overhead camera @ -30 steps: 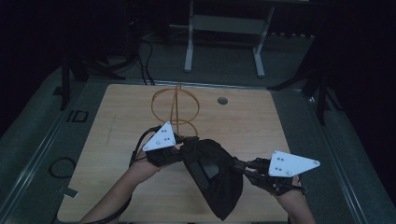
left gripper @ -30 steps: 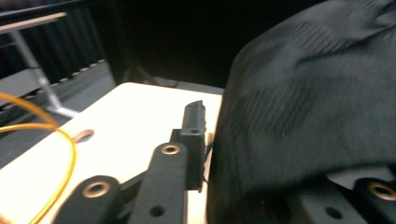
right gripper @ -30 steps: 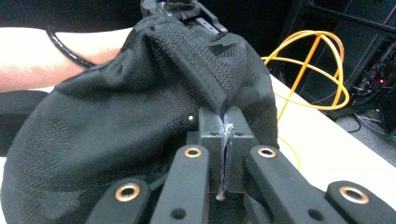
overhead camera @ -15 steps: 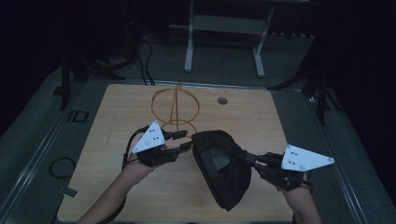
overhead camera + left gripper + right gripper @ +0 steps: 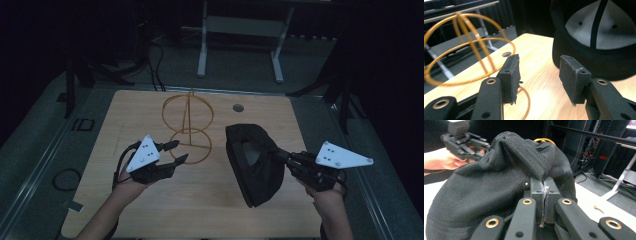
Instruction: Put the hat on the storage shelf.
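Note:
A black cap [image 5: 255,165] hangs over the right half of the wooden table [image 5: 125,110], its opening turned toward the left. My right gripper [image 5: 277,154] is shut on the cap's back edge; the right gripper view shows the jaws [image 5: 544,192] pinching the fabric [image 5: 486,182]. My left gripper [image 5: 179,151] sits apart from the cap, beside the gold wire stand [image 5: 189,125]. Its jaws have just been opening and nothing is between them [image 5: 540,75]. In the left gripper view the cap [image 5: 596,37] lies ahead to the right and the wire stand [image 5: 466,45] to the left.
A round cable hole [image 5: 238,107] sits in the table's far side. Metal frame legs [image 5: 240,30] stand on the floor behind the table. A cable loop [image 5: 65,179] lies on the floor at the left.
The left gripper has let go of the cap, opened, and moved left. The right gripper has carried the cap to the right, away from the left hand.

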Motion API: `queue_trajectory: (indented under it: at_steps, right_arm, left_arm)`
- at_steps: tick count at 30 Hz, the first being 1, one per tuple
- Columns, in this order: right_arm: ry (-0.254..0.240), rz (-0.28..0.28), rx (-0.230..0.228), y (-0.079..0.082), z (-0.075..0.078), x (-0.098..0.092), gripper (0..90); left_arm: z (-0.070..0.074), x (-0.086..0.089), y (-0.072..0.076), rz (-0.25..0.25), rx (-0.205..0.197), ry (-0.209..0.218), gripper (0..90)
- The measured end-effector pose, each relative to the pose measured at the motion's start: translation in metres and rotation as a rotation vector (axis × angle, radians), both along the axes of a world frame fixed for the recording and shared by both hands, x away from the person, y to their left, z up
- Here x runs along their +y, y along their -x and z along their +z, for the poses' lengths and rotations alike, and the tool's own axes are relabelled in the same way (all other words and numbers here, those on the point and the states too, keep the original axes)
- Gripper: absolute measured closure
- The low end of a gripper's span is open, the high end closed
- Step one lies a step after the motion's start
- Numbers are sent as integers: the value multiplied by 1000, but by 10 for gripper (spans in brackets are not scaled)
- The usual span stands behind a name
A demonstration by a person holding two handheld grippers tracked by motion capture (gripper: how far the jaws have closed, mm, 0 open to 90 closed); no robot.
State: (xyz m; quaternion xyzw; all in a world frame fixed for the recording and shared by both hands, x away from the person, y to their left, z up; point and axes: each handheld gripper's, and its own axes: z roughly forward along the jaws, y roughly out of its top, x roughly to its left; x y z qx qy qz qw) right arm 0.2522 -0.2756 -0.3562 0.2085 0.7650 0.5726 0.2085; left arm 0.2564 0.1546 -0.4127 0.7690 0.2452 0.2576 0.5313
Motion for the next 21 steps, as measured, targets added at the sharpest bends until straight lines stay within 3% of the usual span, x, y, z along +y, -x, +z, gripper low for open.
queue_trajectory:
  at_steps: [5, 10, 12, 15, 20, 21]
  right_arm:
    - [-10, -41, -11, -9, 7, -2, 889]
    - [-14, -79, -21, -21, 15, 1, 889]
    - [-4, -93, -27, -26, 17, 3, 889]
    - [-4, -106, -28, -33, 20, 7, 889]
    - [-5, -114, -29, -44, 25, 15, 889]
    - [-6, -113, -29, -46, 26, 16, 889]
  left_arm:
    - [-7, 21, 4, 72, 7, 8, 480]
    - [-18, 39, 7, 146, 16, -4, 386]
    - [-32, 49, 10, 194, 34, -1, 374]
    - [-44, 56, 13, 213, 52, 1, 360]
    - [-61, 63, 16, 240, 84, 7, 252]
    - [-70, 66, 18, 255, 100, 1, 223]
